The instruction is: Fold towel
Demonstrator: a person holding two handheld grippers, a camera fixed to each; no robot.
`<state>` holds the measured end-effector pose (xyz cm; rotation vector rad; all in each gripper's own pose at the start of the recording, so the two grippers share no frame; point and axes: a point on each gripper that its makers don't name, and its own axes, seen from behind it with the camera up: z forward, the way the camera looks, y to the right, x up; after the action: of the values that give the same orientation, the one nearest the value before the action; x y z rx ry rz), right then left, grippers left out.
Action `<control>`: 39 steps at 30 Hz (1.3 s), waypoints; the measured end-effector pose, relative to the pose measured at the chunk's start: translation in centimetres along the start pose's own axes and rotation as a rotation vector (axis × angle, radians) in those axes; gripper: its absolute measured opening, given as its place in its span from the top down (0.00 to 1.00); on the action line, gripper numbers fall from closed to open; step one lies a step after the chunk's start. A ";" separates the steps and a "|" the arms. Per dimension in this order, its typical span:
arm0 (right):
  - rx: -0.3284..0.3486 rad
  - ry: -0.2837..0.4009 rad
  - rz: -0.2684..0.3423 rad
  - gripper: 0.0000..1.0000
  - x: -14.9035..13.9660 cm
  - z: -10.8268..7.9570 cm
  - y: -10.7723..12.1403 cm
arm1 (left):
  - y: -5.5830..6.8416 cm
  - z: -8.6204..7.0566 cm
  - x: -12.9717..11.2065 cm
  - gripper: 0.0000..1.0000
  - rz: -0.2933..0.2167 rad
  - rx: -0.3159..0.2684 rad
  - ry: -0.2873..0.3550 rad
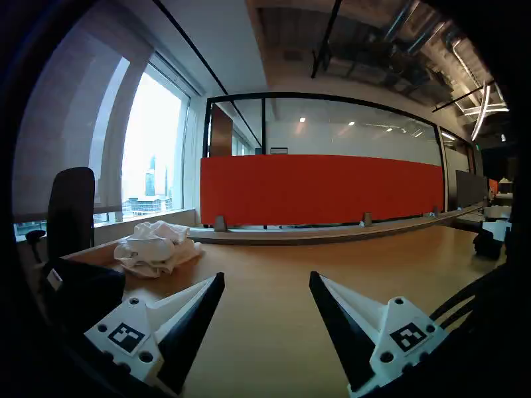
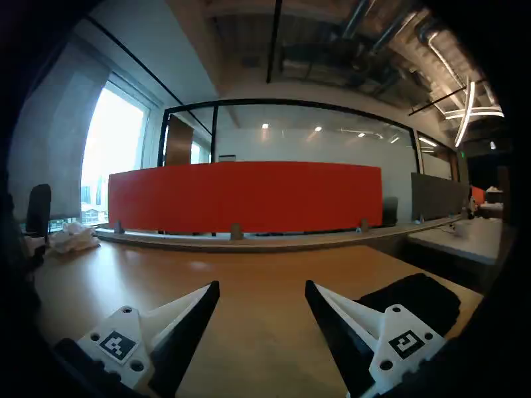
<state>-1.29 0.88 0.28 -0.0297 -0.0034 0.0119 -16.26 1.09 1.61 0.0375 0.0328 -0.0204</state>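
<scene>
My left gripper (image 1: 265, 274) and right gripper (image 2: 261, 284) gape wide, empty. The crumpled white cloth towel (image 1: 156, 249) lies before one end of the long red divider panel (image 1: 318, 189). Pinching bunched layers could tangle it, I reckon.

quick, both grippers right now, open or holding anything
Left gripper: open, holding nothing.
Right gripper: open, holding nothing.

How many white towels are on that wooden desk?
1: a crumpled white towel heap at the far left of the desk, by the window. More may be bundled inside it.
</scene>
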 end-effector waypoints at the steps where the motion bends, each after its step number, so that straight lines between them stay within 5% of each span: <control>1: 0.001 0.002 0.000 0.00 0.0 0.0 0.0 | 0.0 0.0 0.0 0.05 0.000 0.000 0.000; 39: 0.009 0.008 -0.013 0.00 0.2 -0.2 -0.5 | 0.0 0.0 0.0 0.05 0.000 0.000 0.000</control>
<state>-1.09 0.35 0.09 -0.0207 0.0048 -0.0017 -16.25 1.05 1.58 0.0376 0.0328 -0.0204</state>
